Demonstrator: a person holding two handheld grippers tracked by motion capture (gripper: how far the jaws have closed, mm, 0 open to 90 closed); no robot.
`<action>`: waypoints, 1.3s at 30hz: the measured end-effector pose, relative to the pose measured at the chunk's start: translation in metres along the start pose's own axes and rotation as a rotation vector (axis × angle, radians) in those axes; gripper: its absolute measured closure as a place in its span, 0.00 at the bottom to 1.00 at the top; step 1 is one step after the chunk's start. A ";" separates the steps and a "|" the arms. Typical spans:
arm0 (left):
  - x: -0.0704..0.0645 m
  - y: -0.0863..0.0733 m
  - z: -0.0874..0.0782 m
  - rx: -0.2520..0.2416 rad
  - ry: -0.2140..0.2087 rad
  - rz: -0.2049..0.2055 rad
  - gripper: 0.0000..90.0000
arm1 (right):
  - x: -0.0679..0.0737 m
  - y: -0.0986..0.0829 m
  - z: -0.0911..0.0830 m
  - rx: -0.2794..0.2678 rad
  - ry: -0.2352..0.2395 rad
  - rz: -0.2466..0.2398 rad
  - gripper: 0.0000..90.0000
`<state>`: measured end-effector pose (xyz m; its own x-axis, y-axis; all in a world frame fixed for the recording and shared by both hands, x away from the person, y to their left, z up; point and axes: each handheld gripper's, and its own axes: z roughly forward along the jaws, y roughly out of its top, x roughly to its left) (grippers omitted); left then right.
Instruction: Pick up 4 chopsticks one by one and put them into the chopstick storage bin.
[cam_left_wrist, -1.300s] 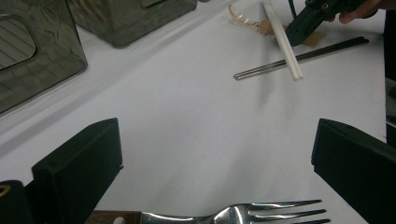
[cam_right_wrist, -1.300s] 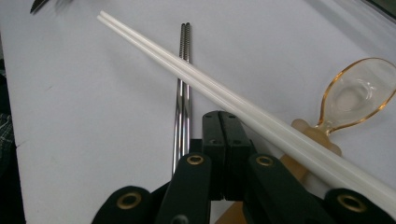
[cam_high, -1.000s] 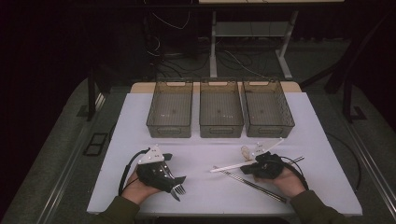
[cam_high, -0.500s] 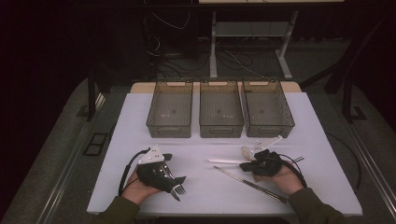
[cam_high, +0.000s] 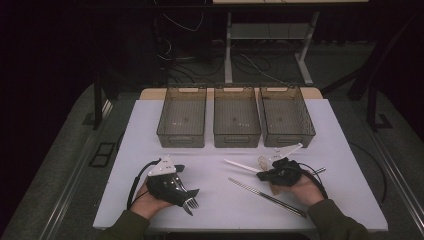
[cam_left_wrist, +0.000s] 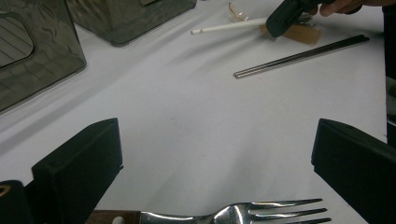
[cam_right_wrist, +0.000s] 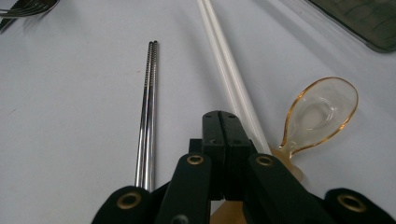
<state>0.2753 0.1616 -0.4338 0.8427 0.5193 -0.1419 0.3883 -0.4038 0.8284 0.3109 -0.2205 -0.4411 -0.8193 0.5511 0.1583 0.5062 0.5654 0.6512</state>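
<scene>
My left gripper (cam_high: 190, 200) (cam_left_wrist: 215, 172) rests near the table's front edge, its jaws wide open. A wood-handled metal fork (cam_high: 192, 204) (cam_left_wrist: 233, 215) lies on the table between them, untouched. My right gripper (cam_high: 261, 176) (cam_right_wrist: 226, 123) is shut with nothing between its jaws. It sits low over the table. A pair of white chopsticks (cam_high: 241, 166) (cam_right_wrist: 229, 74) runs just past its right side. A clear gold-rimmed spoon (cam_high: 263, 161) (cam_right_wrist: 322, 109) lies beyond them. A pair of metal chopsticks (cam_high: 267, 197) (cam_right_wrist: 148, 102) lies on its left.
Three smoky plastic bins (cam_high: 236, 117) stand in a row at the back of the white table (cam_high: 220, 210); two of them (cam_left_wrist: 37, 51) show at the left in the left gripper view. A tan piece (cam_left_wrist: 303, 33) lies under the right gripper.
The white chopsticks have swung a little away from me, and the right gripper has shifted slightly with them. The left gripper and the fork have stayed put.
</scene>
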 end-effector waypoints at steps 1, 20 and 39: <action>0.000 0.000 0.000 0.000 0.000 0.000 0.00 | 0.000 0.000 0.000 0.000 0.000 0.000 1.00; 0.000 0.000 0.000 0.000 0.002 0.001 0.00 | -0.003 0.000 -0.002 -0.014 -0.017 0.008 1.00; -0.001 0.000 0.000 -0.002 -0.001 0.001 0.00 | -0.006 -0.002 -0.035 -0.124 0.003 0.020 0.94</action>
<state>0.2747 0.1612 -0.4338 0.8433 0.5184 -0.1416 0.3868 -0.4025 0.8297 0.3051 -0.2467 -0.4175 -0.8101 0.5597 0.1745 0.4856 0.4739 0.7345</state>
